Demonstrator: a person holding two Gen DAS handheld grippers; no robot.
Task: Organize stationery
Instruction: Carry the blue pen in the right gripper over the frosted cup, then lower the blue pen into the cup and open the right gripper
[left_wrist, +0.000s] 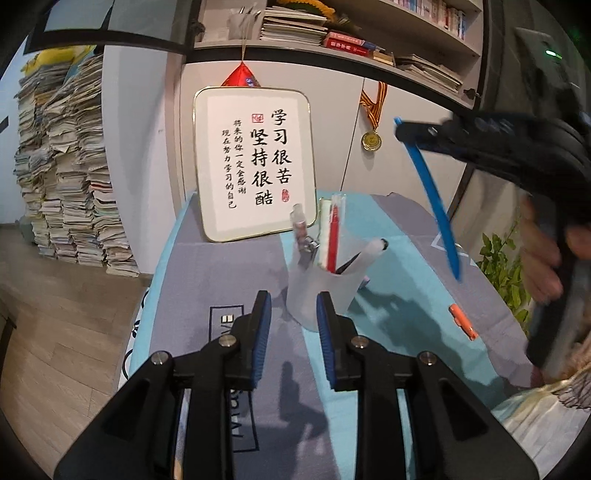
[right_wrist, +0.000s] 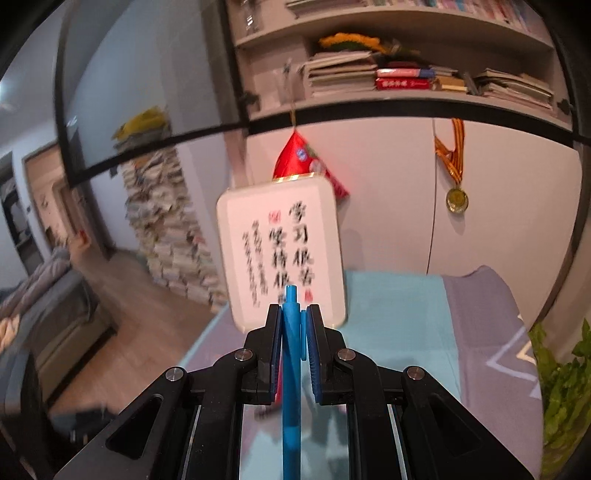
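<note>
Bookshelves and a framed calligraphy plaque (left_wrist: 255, 166) stand behind a table draped in a grey and pale blue cloth (left_wrist: 406, 240). On the cloth, a frosted pen cup (left_wrist: 321, 291) holds a red pen (left_wrist: 333, 236), a white pen and what may be a clear, blurred one. An orange pen (left_wrist: 463, 321) lies flat on the cloth, well to the right of the cup. The right gripper (right_wrist: 294, 314) is clenched on a blue pen (left_wrist: 430, 195), held above the table with its long axis steep and its tip slanting down. The left gripper (left_wrist: 293, 310) stands just before the cup, fingers parted and empty.
</note>
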